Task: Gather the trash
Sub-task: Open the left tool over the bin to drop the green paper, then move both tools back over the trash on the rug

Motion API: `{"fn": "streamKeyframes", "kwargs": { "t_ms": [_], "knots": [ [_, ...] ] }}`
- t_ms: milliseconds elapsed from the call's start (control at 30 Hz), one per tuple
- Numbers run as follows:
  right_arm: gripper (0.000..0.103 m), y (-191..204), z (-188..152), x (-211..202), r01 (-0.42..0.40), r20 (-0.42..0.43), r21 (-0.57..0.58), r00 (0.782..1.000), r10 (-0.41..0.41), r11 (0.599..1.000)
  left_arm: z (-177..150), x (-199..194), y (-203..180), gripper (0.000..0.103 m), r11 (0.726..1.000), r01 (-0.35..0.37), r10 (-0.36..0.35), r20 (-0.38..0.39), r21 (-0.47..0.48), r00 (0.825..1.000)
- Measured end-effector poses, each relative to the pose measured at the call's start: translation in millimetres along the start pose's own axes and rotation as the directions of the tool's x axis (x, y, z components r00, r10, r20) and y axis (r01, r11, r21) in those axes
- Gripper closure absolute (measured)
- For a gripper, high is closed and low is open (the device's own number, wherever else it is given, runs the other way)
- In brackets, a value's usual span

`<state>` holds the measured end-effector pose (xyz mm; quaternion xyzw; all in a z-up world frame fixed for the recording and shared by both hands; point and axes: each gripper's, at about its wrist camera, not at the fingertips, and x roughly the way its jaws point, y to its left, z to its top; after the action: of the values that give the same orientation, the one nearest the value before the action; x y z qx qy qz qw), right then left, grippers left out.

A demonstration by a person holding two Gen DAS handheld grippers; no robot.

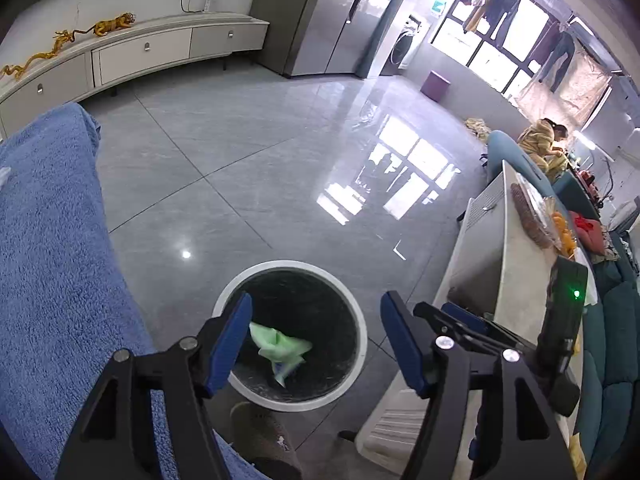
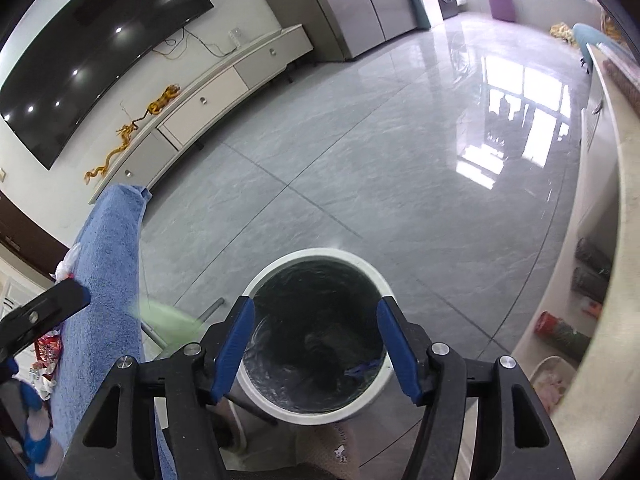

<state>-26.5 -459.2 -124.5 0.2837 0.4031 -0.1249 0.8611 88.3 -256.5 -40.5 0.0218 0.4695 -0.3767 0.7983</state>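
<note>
A round white-rimmed trash bin [image 1: 362, 332] with a dark liner stands on the floor below both grippers. A crumpled light-green wrapper [image 1: 282, 350] hangs blurred over the bin's opening, apart from my left gripper [image 1: 316, 340], which is open and empty above the bin. My right gripper [image 2: 316, 344] is open and empty, also over the bin [image 2: 316, 412]. In the right wrist view the green wrapper [image 2: 168, 320] is a blurred streak at the left, beside the bin. A small blue scrap [image 2: 362, 368] lies inside the bin.
A blue towel-covered surface [image 1: 48, 260] is at the left. A white table [image 1: 508, 248] with snacks and a black device [image 1: 560, 320] is at the right. Grey tiled floor [image 1: 260, 152] stretches ahead to a TV cabinet [image 1: 140, 52]. A slippered foot [image 1: 264, 436] is beneath the bin's near side.
</note>
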Motion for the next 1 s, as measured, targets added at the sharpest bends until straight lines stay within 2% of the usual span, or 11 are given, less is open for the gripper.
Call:
{"fn": "streamKeyframes", "kwargs": {
  "t_ms": [67, 200, 367, 600, 800, 900, 933, 1000],
  "knots": [
    [0.041, 5, -1, -7, 0.004, 0.014, -0.007, 1.000, -0.004, 1.000, -3, -12, 0, 0.038, 1.000, -0.001, 0.000, 0.035, 0.005, 0.999],
    [0.041, 23, -3, -23, 0.002, 0.048, -0.036, 0.999, 0.000, 0.999, -13, -47, 6, 0.038, 0.999, -0.048, 0.045, 0.136, 0.021, 0.990],
    [0.041, 63, -8, -47, -0.010, 0.094, -0.104, 0.995, 0.020, 0.994, -27, -92, 26, 0.038, 0.998, -0.053, 0.049, 0.174, 0.023, 0.984],
    [0.041, 149, -21, -85, -0.058, 0.159, -0.266, 0.982, 0.103, 0.962, -69, -171, 91, 0.038, 0.993, -0.114, 0.119, 0.260, -0.033, 0.958],
    [0.041, 231, -39, -97, -0.139, 0.136, -0.403, 0.968, 0.210, 0.905, -112, -236, 164, 0.038, 0.964, -0.218, 0.256, 0.315, -0.150, 0.914],
    [0.041, 259, -44, -95, -0.178, 0.109, -0.444, 0.962, 0.250, 0.878, -134, -266, 206, 0.038, 0.935, -0.271, 0.336, 0.331, -0.229, 0.882],
    [0.041, 267, -46, -94, -0.185, 0.100, -0.454, 0.961, 0.257, 0.872, -142, -278, 222, 0.038, 0.919, -0.298, 0.374, 0.334, -0.257, 0.865],
    [0.041, 284, -51, -90, -0.201, 0.076, -0.481, 0.960, 0.269, 0.853, -155, -290, 245, 0.038, 0.893, -0.335, 0.426, 0.325, -0.299, 0.845]
  ]
}}
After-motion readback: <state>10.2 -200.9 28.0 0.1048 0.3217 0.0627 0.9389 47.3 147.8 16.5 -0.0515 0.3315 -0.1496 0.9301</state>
